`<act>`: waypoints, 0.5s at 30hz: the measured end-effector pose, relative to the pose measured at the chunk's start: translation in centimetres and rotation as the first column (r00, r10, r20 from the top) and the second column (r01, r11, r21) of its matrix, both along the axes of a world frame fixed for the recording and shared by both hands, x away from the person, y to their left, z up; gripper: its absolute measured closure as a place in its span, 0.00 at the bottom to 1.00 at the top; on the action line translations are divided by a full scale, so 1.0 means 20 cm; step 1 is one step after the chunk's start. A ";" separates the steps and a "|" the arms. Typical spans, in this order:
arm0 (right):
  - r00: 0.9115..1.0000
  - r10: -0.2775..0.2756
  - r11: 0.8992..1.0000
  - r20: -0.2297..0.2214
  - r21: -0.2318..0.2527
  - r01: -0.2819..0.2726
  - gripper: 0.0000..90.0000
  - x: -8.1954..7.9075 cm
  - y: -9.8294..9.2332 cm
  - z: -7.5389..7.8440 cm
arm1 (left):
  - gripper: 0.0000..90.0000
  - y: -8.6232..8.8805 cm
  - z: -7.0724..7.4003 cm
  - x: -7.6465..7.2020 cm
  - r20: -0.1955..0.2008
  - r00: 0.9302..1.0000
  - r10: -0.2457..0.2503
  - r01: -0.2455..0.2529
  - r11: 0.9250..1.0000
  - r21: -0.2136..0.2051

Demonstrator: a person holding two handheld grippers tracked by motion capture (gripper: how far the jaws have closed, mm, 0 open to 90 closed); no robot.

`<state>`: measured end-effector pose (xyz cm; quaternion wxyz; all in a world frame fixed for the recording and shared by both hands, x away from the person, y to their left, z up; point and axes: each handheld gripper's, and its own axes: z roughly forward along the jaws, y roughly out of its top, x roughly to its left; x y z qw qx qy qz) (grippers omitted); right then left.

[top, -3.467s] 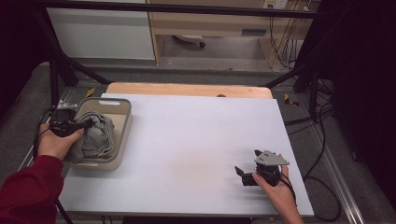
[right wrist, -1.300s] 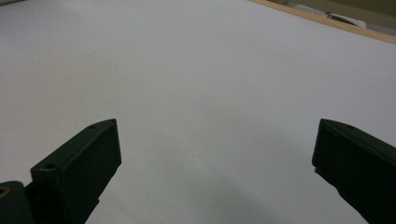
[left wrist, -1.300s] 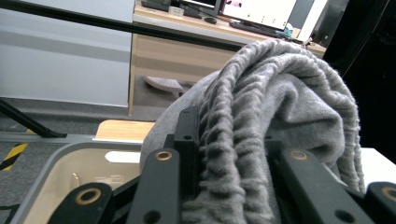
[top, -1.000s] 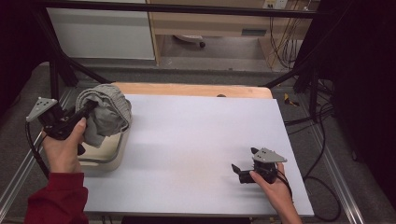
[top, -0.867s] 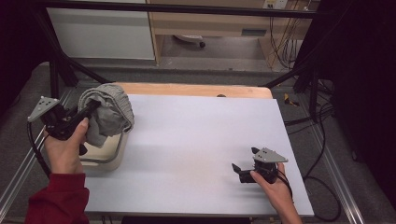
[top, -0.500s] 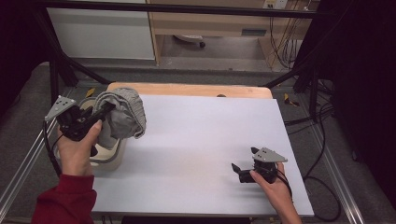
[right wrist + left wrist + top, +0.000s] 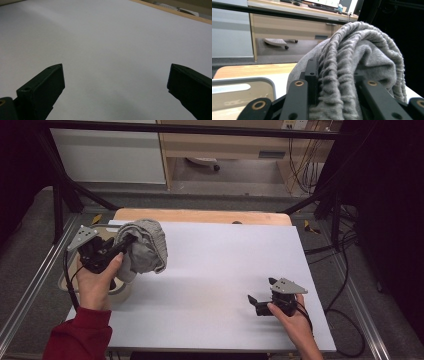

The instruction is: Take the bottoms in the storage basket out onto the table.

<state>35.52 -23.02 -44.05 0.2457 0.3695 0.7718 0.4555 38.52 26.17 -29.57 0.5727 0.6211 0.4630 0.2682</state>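
Your left gripper (image 7: pixel 121 246) is clamped on the grey knit garment (image 7: pixel 145 245), which hangs above the table's (image 7: pixel 215 265) left edge, beside the tray (image 7: pixel 67 281). Your right gripper (image 7: pixel 261 295) rests far right, jaws spread wide, empty; the cloth lies well to its left.
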 end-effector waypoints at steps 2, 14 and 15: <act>1.000 0.001 1.000 0.000 0.000 -0.001 0.02 0.00 0.00 0.00 | 0.76 -0.02 -0.01 0.00 -0.004 1.000 -0.009 0.009 1.000 0.007; 1.000 0.001 1.000 -0.003 -0.004 -0.001 0.02 0.00 0.00 0.00 | 0.76 -0.09 -0.05 0.01 -0.020 0.999 -0.041 0.041 0.999 0.021; 1.000 0.001 1.000 -0.002 -0.004 -0.001 0.02 0.00 0.00 0.00 | 0.76 -0.09 -0.05 0.01 -0.020 0.999 -0.041 0.041 0.999 0.021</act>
